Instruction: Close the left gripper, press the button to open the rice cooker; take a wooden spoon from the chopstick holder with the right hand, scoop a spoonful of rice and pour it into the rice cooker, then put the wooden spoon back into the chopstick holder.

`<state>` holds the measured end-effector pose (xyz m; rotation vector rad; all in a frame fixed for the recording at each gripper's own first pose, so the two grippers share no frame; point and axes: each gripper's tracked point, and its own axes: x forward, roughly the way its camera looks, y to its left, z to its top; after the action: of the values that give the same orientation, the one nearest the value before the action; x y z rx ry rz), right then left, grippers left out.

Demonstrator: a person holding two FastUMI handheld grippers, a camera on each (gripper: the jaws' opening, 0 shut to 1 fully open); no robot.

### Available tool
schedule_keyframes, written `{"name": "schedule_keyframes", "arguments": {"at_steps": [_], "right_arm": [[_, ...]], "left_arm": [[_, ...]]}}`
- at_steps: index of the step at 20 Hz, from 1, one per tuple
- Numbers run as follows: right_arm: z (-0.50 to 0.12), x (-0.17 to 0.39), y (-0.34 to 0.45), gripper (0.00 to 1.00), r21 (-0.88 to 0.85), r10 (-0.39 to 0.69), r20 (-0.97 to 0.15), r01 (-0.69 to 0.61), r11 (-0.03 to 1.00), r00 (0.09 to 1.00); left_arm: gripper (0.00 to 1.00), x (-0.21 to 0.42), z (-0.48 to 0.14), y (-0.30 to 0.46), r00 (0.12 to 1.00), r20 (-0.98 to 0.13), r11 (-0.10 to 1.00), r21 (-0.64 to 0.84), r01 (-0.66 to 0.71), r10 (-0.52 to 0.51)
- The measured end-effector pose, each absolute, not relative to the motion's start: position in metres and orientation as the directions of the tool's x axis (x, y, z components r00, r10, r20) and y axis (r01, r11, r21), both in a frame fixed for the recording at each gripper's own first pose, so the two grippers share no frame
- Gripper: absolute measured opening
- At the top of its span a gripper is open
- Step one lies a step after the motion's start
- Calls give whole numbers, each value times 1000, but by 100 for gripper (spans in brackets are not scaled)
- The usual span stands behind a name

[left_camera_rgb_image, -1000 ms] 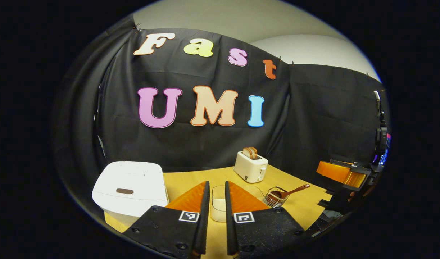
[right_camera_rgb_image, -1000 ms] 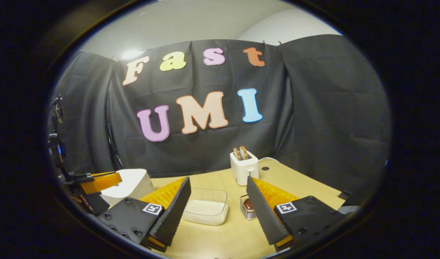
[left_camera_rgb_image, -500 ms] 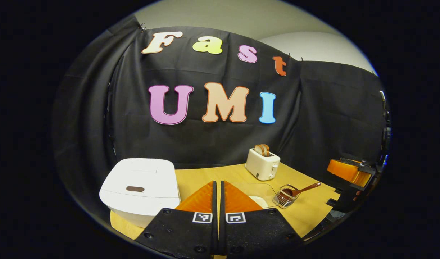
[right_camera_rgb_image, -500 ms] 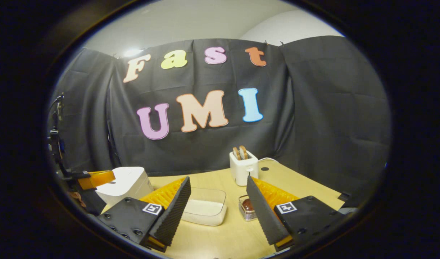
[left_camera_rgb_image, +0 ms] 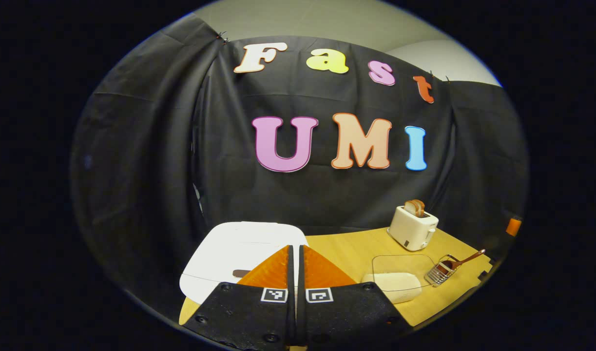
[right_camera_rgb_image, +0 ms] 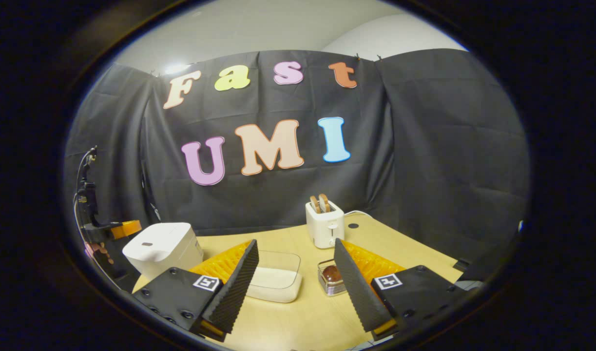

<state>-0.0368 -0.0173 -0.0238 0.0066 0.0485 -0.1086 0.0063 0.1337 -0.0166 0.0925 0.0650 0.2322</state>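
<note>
The white rice cooker [left_camera_rgb_image: 239, 253] sits with its lid down at the table's left, its dark button [left_camera_rgb_image: 240, 273] on the front edge. My left gripper [left_camera_rgb_image: 295, 253] is shut, empty, with its tips just right of that button and above the cooker. A wire chopstick holder [left_camera_rgb_image: 440, 274] with a wooden spoon [left_camera_rgb_image: 461, 259] stands right of the clear rice container [left_camera_rgb_image: 400, 278]. In the right gripper view, my right gripper [right_camera_rgb_image: 295, 263] is open and empty above the table, with the rice container [right_camera_rgb_image: 276, 275] and the chopstick holder [right_camera_rgb_image: 331, 278] beyond it and the rice cooker [right_camera_rgb_image: 162, 248] at the left.
A white toaster [left_camera_rgb_image: 413, 226] with two bread slices stands at the back of the wooden table [right_camera_rgb_image: 302, 312]. The left gripper and the hand holding it show at the far left [right_camera_rgb_image: 100, 234] of the right gripper view. A round hole [right_camera_rgb_image: 353, 226] lies in the tabletop behind the toaster.
The left gripper went from slightly open to shut, then swung left over the rice cooker. The right gripper stayed open and drifted only a little.
</note>
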Motion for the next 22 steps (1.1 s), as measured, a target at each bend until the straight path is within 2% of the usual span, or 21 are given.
{"name": "schedule_keyframes", "arguments": {"at_steps": [10, 15, 22], "right_arm": [[-27, -37, -47, 99, -38, -210, -69, 208, 977, 975], [-26, -26, -50, 98, -45, -221, -71, 219, 975, 973], [-36, -17, -55, 98, -54, -221, -97, 217, 975, 970]], "left_arm": [[0, 30, -61, 193, 939, -159, 951, 108, -291, 305], [0, 35, -81, 205, 924, -218, 949, 96, -302, 316], [0, 36, -78, 205, 929, -189, 948, 87, -306, 318]]}}
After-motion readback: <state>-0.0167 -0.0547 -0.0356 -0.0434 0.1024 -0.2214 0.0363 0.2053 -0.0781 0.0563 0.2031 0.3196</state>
